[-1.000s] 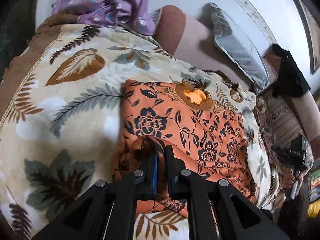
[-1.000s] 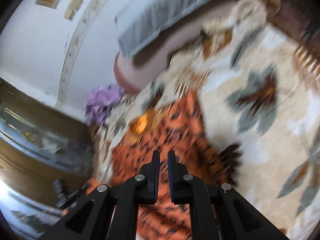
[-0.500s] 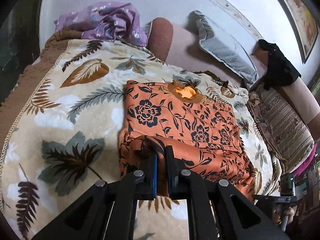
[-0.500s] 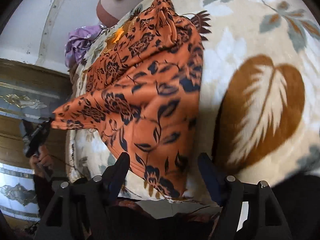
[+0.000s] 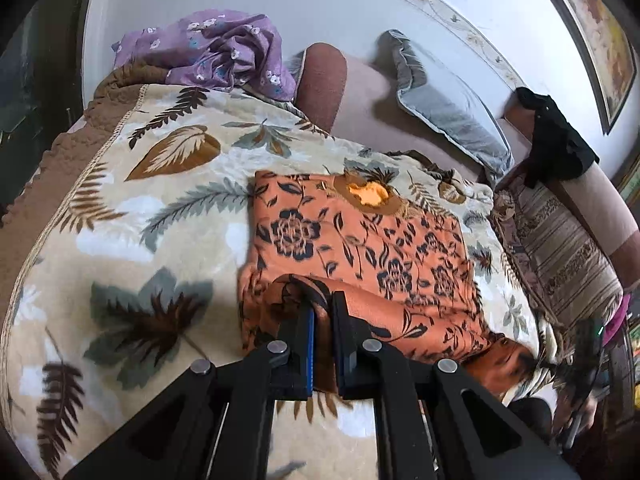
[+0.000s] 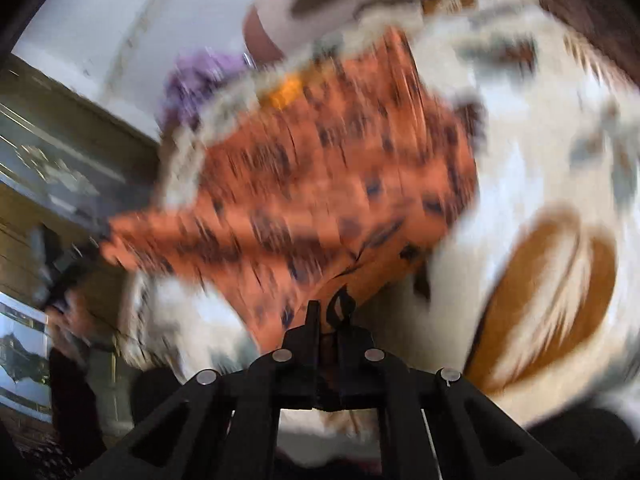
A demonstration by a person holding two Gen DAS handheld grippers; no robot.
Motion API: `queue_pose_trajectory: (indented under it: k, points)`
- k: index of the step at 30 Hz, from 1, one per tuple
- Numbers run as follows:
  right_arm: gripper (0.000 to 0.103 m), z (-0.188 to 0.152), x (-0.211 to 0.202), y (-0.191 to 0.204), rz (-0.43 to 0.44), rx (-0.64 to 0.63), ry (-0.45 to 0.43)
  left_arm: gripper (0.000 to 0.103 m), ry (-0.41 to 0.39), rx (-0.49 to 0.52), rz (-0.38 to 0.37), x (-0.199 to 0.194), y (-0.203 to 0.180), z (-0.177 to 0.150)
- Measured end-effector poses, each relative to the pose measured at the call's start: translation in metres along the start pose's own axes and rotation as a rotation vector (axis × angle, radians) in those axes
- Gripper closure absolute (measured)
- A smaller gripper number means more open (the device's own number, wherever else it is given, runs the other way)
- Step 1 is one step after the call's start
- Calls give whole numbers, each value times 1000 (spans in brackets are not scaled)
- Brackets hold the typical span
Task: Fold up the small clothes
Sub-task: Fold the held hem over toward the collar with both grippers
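Note:
An orange garment with a dark flower print (image 5: 360,252) lies on a leaf-patterned blanket (image 5: 160,208), its neckline at the far side. My left gripper (image 5: 322,300) is shut on the garment's near left hem, which bunches up between the fingers. In the blurred right wrist view the same orange garment (image 6: 320,200) is spread ahead, and my right gripper (image 6: 330,318) is shut on its near corner. The right gripper also shows in the left wrist view at the far right (image 5: 580,360), blurred.
A purple flowered garment (image 5: 216,52) is heaped at the blanket's far left. A grey pillow (image 5: 448,112) leans on the sofa back (image 5: 360,112). A black cloth (image 5: 556,136) hangs on the right armrest. A striped cushion (image 5: 560,248) lies at the right.
The right gripper was open beside the garment's near corner half a second ago and has shut on it, and it is moving fast. The left gripper keeps its hold on the hem.

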State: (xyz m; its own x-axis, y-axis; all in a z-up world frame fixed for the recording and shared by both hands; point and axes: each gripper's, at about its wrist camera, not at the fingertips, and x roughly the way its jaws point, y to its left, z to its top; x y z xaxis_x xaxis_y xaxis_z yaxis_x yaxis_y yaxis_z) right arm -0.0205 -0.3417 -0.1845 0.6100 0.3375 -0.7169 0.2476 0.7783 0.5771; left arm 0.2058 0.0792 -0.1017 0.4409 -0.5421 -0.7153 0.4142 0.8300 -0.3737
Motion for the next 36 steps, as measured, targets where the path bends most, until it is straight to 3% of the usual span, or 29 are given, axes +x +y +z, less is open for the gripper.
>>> queue_pose_trajectory:
  k: [2,3,6,9,12,15,20,22,23,24,26,28,29,30,32,34,35,36]
  points:
    - [96,44,-10,-3,-1,9,-83,95,-1,-3,2,14,3,24]
    - [96,75,-11,-7,-41,3,-140,95,1,-7,6,20,4,32]
    - [96,150,16,-20,-97,49,-219,95,9,-34,23,56,14,70]
    - [93,215,67,-58,-70,164,-200,95,23,-86,53,110,32,98]
    - [93,245,124,-101,5,338,-130,95,71,-172,98,169,58,107]
    - [90,240,160,-134,75,488,-103,95,53,-221,101,198,74,100]
    - [90,223,138,-138,173,454,-213,91,-155,-305,-20,180,83,104]
    - [89,219,120,-135,204,441,-251,75,-230,-338,-24,166,82,108]
    - [88,218,111,-132,210,430,-259,61,-262,-355,-15,158,81,109]
    - [88,217,101,-125,213,408,-270,55,-292,-366,-5,148,79,109]
    - [84,215,83,-112,208,377,-289,55,-323,-326,35,124,64,107]
    - [49,212,62,-107,199,372,-339,54,-338,-263,103,102,43,100]
    - [16,209,54,-105,198,382,-384,52,-346,-240,118,93,33,93]
    - [12,204,45,-103,201,398,-447,50,-350,-222,126,84,26,85]
    - [12,200,35,-96,180,405,-475,44,-390,-191,135,66,1,57]
    - [13,199,43,-72,70,333,-366,36,-407,-189,161,60,-14,33]
    - [17,197,52,-58,35,278,-310,36,-407,-193,187,61,-21,19]
    - [32,193,65,-40,-21,204,-241,36,-400,-195,198,63,-23,10]
